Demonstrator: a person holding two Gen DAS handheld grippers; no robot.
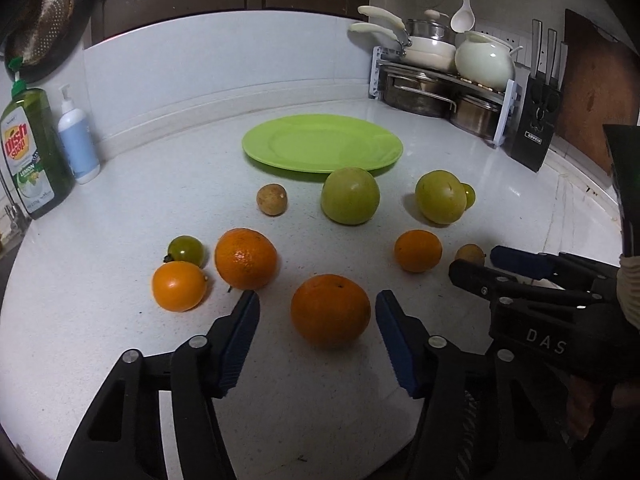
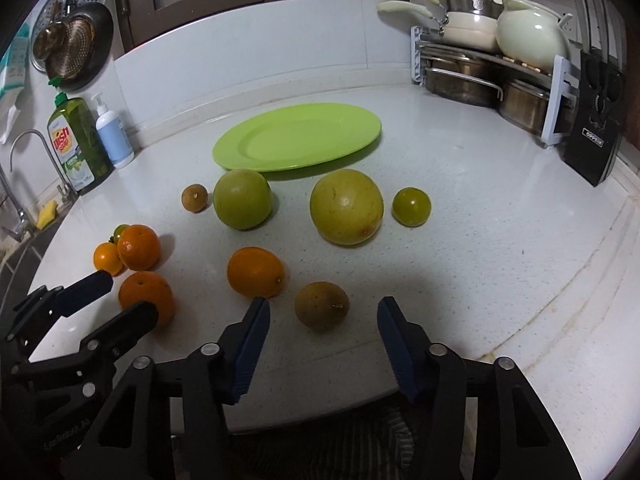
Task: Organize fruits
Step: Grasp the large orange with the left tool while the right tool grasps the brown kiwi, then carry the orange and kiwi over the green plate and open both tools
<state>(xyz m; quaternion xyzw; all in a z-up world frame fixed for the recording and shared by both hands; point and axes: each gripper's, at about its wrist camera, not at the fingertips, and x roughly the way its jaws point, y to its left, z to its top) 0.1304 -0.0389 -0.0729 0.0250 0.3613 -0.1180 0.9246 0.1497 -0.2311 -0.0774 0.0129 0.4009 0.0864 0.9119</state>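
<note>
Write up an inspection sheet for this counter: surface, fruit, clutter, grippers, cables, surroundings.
Surface: white speckled counter, dry as far as visible.
Job's things: green plate bare; two large green fruits in front of it; oranges, small green tomatoes and brown fruits loose on the counter.
Clutter: dish soap bottle, pump bottle.
Grippers: left gripper open, a large orange between its fingers, untouched; right gripper open around a brown fruit, untouched.
Cables: nothing seen.
Surroundings: pot rack, knife block, tap, hanging pans.
</note>
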